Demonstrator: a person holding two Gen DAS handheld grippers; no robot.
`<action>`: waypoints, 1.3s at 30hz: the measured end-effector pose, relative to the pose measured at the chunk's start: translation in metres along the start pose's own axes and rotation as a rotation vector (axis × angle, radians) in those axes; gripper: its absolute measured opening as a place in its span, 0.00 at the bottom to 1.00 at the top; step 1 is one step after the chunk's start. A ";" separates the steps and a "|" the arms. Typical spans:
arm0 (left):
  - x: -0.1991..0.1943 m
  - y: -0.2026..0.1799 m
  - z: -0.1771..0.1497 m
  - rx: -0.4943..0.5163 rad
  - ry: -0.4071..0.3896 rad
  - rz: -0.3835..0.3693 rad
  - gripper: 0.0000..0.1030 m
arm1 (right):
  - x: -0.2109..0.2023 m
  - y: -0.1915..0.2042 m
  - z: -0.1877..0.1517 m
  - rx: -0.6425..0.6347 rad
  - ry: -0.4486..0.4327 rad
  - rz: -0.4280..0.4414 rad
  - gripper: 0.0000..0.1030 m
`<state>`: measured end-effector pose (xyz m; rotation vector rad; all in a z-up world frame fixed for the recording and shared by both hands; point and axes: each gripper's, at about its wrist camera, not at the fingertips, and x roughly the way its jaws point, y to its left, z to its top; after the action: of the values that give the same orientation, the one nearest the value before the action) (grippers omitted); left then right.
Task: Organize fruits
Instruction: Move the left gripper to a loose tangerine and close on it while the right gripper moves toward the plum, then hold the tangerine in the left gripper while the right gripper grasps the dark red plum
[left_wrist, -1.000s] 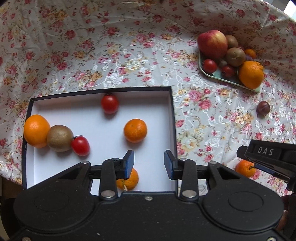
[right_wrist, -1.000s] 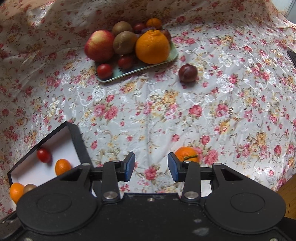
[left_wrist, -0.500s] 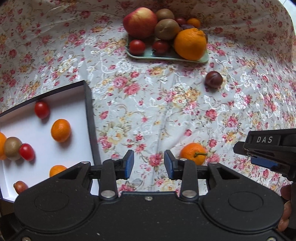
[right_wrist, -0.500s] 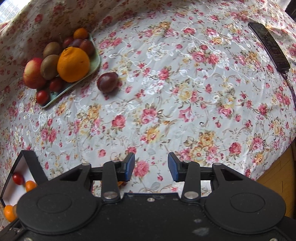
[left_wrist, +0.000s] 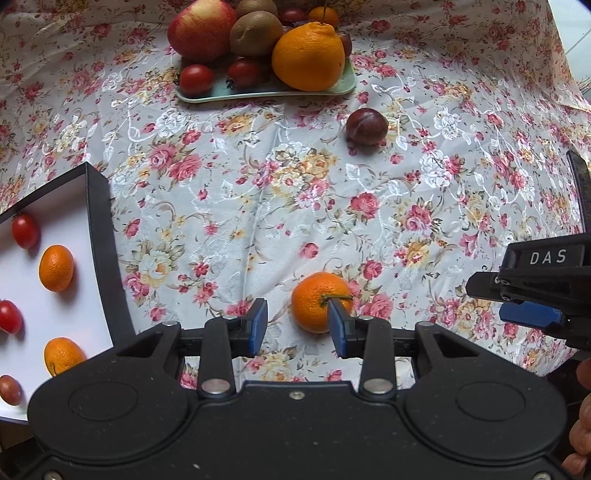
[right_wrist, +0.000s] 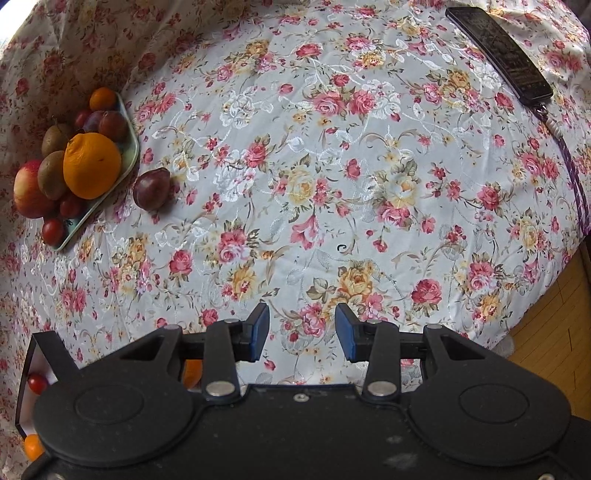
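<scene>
We take the black-walled box with the white floor (left_wrist: 99, 236) as our landmark. From the left wrist view it lies at the left edge of the floral tablecloth (left_wrist: 258, 192), and inside it we count two small red tomatoes (left_wrist: 24, 230), two small orange mandarins (left_wrist: 56, 267) and a dark reddish fruit (left_wrist: 9, 389) at its near corner.

Our left gripper (left_wrist: 297, 326) stands with its blue-padded fingers (left_wrist: 258, 325) parted about a fruit's width and holds nothing. A small stemmed orange mandarin (left_wrist: 314, 301) lies on the cloth to the right of the box, just ahead of the fingertips; the right pad overlaps its near edge in this view, and we cannot tell whether it touches.

Farther from the box, beyond the mandarin, a dark purple plum (left_wrist: 366, 126) rests alone on the cloth. Past that, a pale green tray (left_wrist: 266, 94) carries a red apple (left_wrist: 201, 29), brown kiwis (left_wrist: 256, 32), a large orange (left_wrist: 308, 55) and more small red tomatoes (left_wrist: 195, 79).

Our right gripper (right_wrist: 301, 330) is also parted and empty, hovering over bare cloth to the right of the box, whose corner (right_wrist: 48, 354) shows at the lower left of the right wrist view. A black remote control (right_wrist: 498, 51) lies at the far right, well apart from the box.
</scene>
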<state>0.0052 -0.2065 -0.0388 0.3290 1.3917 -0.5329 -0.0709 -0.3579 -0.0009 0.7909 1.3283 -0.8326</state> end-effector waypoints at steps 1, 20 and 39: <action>0.002 -0.002 0.000 0.002 0.003 -0.003 0.45 | -0.001 0.000 -0.001 -0.006 -0.010 0.001 0.41; 0.018 -0.019 0.003 0.017 0.008 0.029 0.46 | -0.008 -0.002 -0.006 0.009 -0.099 -0.017 0.41; 0.037 -0.017 0.009 -0.043 0.027 0.031 0.50 | 0.010 -0.010 0.010 0.081 0.023 0.044 0.41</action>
<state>0.0070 -0.2311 -0.0726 0.3241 1.4199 -0.4740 -0.0737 -0.3720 -0.0107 0.8924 1.3001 -0.8487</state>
